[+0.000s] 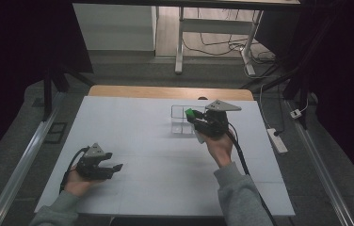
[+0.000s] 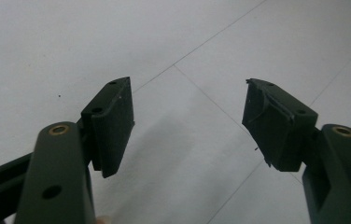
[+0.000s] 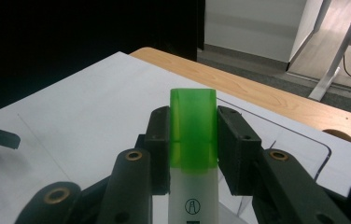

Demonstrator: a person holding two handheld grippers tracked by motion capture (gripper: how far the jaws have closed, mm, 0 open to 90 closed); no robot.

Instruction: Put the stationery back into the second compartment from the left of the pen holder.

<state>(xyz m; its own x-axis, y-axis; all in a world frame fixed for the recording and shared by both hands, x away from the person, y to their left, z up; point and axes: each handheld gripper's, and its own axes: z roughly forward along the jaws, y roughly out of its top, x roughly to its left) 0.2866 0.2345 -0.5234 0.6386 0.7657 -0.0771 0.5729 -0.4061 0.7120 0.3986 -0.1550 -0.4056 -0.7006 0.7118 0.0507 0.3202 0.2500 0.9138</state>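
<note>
Right gripper is clamping the green-capped marker over the clear tray at 1 o'clock, needing a level, slow lowering; left gripper is idling wide open, empty.

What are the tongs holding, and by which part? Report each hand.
Right tongs: shut on the white highlighter pen with translucent green cap, pads squeezing the cap's two sides. Left tongs: open, nothing between them.
</note>
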